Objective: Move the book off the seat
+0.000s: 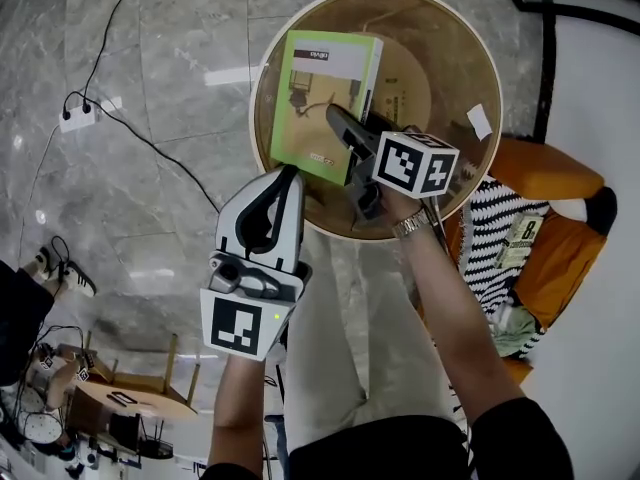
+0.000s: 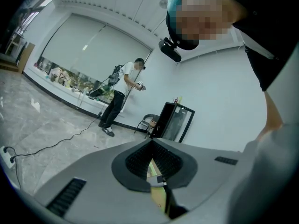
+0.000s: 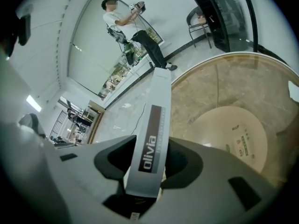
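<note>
A green and white book (image 1: 320, 98) lies flat over the round glass table (image 1: 270, 158) with a wooden rim. My right gripper (image 1: 338, 123) reaches in from the right and is shut on the book's near right corner, one jaw above the cover and one hidden below. In the right gripper view the grey spine of the book (image 3: 152, 139) runs up between the jaws of the right gripper (image 3: 150, 155). My left gripper (image 1: 290, 176) hangs just off the table's near edge with its tips together and nothing held. The left gripper (image 2: 152, 146) shows only a thin slit in its own view.
An orange chair (image 1: 545, 168) with a striped cushion (image 1: 495, 238) stands right of the table. A power strip (image 1: 76, 118) and its cable lie on the marble floor at left. A small wooden table (image 1: 130, 398) sits at bottom left. A person (image 2: 119, 99) stands far off.
</note>
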Demonstrator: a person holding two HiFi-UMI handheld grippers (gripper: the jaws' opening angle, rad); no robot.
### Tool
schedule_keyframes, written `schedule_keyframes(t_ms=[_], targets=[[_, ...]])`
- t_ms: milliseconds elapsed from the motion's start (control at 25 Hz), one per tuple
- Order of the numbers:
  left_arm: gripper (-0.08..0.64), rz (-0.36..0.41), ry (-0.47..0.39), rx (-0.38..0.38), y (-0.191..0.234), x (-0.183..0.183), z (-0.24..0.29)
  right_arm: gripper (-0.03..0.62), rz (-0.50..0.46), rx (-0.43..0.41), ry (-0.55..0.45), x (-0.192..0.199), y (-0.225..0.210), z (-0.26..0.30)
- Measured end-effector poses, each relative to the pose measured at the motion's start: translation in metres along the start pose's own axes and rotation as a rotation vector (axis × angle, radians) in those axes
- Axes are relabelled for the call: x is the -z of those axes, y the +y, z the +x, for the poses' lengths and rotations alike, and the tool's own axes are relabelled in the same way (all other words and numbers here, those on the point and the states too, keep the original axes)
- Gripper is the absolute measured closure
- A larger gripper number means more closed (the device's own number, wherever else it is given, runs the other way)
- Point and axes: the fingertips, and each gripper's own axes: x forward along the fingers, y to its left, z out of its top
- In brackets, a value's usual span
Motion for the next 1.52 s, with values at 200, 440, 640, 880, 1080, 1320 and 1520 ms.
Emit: schedule_keyframes(t_ms=[200, 440, 640, 880, 1080, 1320, 1520], targets=[[0.549, 0.009, 0.009, 0.014, -0.002, 0.004, 0.004, 0.420, -0.062, 0.041, 0.021, 0.001, -0.005, 0.003], [0.549, 0.020, 0.019, 0.010, 0.002, 0.006, 0.011, 0.368, -0.145, 0.117, 0.032, 0.000, -0.022, 0.003], [0.549, 0.020, 0.027, 0.003, -0.007, 0.015, 0.024, 0.336, -0.140, 0.152, 0.043, 0.000, -0.050, -0.005], [0.549, 0.005, 0.026, 0.015, -0.007, 0.014, 0.027, 0.311, -0.199, 0.291, 0.061, 0.002, -0.067, -0.005], [0.549, 0.009, 0.039, 0.034, -0.011, 0.018, 0.029, 0.311, -0.199, 0.287, 0.052, 0.002, -0.067, -0.006], [0.549, 0.023, 0.038, 0.023, -0.015, 0.017, 0.027, 0.313, -0.182, 0.257, 0.032, -0.001, -0.058, -0.014], [0.549, 0.039, 0.022, 0.007, -0.026, 0.007, 0.023, 0.422, -0.208, 0.257, 0.028, -0.006, -0.048, -0.028]])
